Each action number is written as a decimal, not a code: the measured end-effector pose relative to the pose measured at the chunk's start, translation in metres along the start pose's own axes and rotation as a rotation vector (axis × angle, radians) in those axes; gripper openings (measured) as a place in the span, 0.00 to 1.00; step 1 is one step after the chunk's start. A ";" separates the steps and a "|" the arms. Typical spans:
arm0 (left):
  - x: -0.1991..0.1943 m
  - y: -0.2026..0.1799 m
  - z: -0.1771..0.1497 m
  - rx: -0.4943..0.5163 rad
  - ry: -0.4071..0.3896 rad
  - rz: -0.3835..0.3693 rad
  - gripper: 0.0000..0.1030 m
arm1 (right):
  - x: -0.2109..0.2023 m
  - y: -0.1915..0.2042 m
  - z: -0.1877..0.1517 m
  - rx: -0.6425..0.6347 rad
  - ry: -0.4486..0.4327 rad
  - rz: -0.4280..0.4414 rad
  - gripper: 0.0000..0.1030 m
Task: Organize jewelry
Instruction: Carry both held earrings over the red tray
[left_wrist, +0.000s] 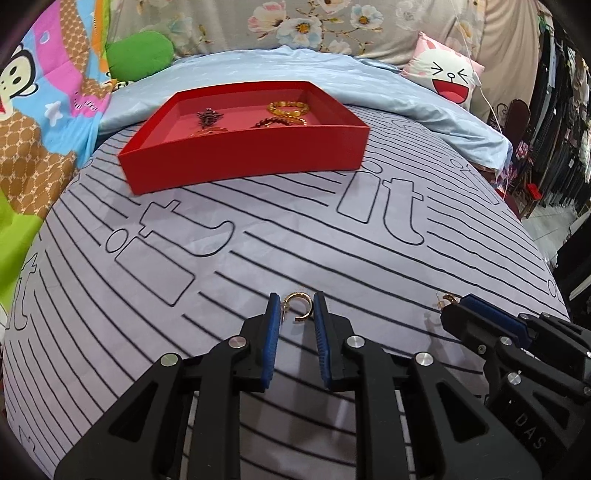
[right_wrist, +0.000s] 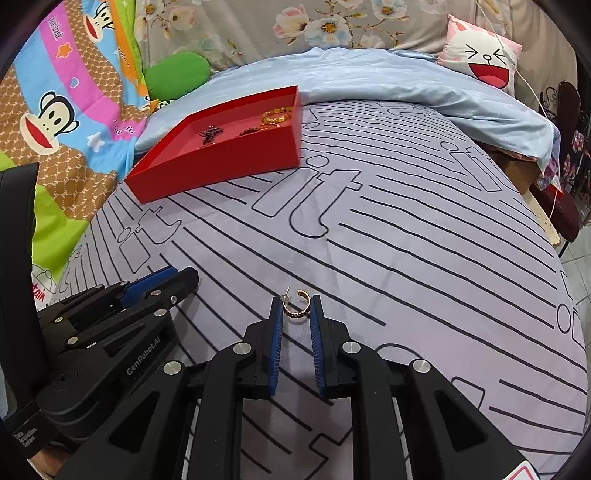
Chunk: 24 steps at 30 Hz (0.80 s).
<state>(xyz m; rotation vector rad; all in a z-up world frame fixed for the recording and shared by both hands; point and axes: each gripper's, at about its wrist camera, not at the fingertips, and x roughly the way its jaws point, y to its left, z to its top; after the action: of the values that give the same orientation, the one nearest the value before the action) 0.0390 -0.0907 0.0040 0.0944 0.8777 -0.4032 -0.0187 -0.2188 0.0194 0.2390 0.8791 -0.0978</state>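
My left gripper (left_wrist: 295, 308) is shut on a gold hoop earring (left_wrist: 295, 294), pinched between its blue pads low over the striped bedsheet. My right gripper (right_wrist: 296, 308) is shut on a second gold hoop earring (right_wrist: 295, 314) in the same way. The two grippers are side by side; the right one (left_wrist: 452, 301) shows at the right of the left wrist view and the left one (right_wrist: 184, 280) at the left of the right wrist view. Farther up the bed lies an open red tray (left_wrist: 243, 162) (right_wrist: 221, 162) with an amber bead bracelet (left_wrist: 288, 108), a dark red bead bracelet (left_wrist: 280, 122) and a dark pendant piece (left_wrist: 208, 117).
A light blue blanket (left_wrist: 295, 70) is bunched behind the tray. A green cushion (left_wrist: 140, 53) and a cartoon quilt (left_wrist: 44, 110) lie at the left, and a pink pillow with a face (left_wrist: 448, 79) sits at the back right. The bed's edge (right_wrist: 546, 221) drops off at the right.
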 end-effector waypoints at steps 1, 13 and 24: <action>-0.001 0.003 -0.001 -0.005 -0.001 0.004 0.17 | 0.000 0.003 0.000 -0.006 0.000 0.005 0.14; -0.017 0.030 0.005 -0.060 -0.002 0.024 0.17 | 0.005 0.043 0.010 -0.082 -0.007 0.047 0.14; -0.018 0.047 0.034 -0.087 -0.020 0.035 0.17 | 0.010 0.061 0.047 -0.116 -0.055 0.062 0.14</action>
<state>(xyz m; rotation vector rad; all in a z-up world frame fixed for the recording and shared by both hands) 0.0712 -0.0497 0.0358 0.0260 0.8719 -0.3325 0.0335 -0.1712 0.0506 0.1543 0.8195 0.0041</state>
